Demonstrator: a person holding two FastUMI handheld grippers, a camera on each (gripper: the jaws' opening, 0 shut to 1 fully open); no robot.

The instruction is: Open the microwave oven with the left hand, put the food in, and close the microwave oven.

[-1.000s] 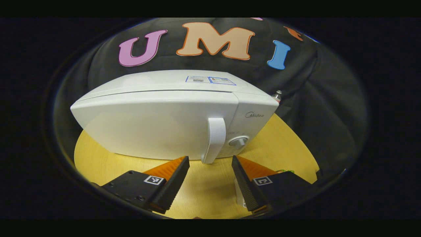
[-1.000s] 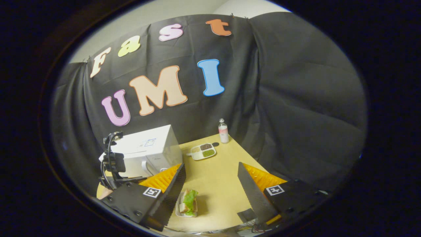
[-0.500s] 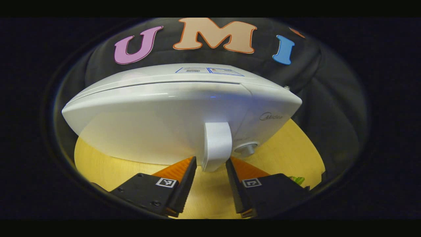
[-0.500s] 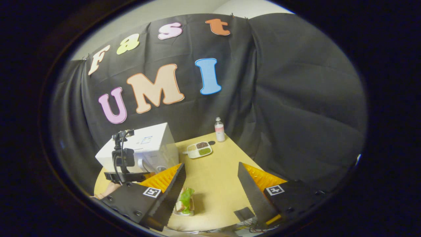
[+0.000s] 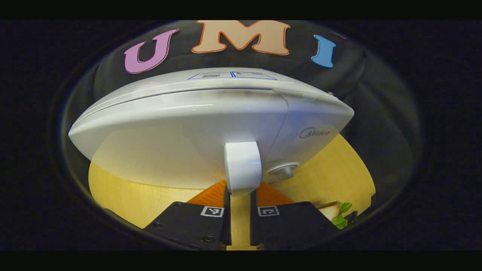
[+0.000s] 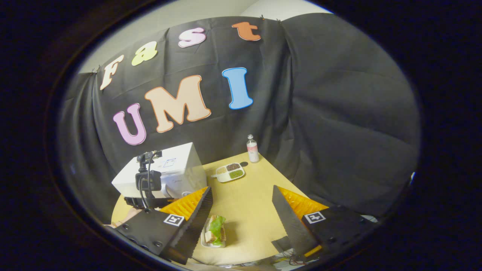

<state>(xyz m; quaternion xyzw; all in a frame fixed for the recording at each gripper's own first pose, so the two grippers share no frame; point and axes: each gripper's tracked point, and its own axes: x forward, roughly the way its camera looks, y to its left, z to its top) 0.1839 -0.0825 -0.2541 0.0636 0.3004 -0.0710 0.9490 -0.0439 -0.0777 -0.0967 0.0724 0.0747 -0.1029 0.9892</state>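
Since the white box-shaped microwave oven (image 5: pixel 196 128) stands door-shut on the round yellow wooden desk (image 5: pixel 124 188) straight ahead of the left hand-held gripper (image 5: pixel 238 195), the pull must come back toward the holder. Its white upright door handle (image 5: pixel 243 171), long axis vertical, sits between that hand-held gripper's fingers, which look closed onto its lower end. The right hand-held gripper (image 6: pixel 241 210) hangs well back with fingers spread and nothing between them, above the lettuce sandwich on its small white plate (image 6: pixel 214 231).
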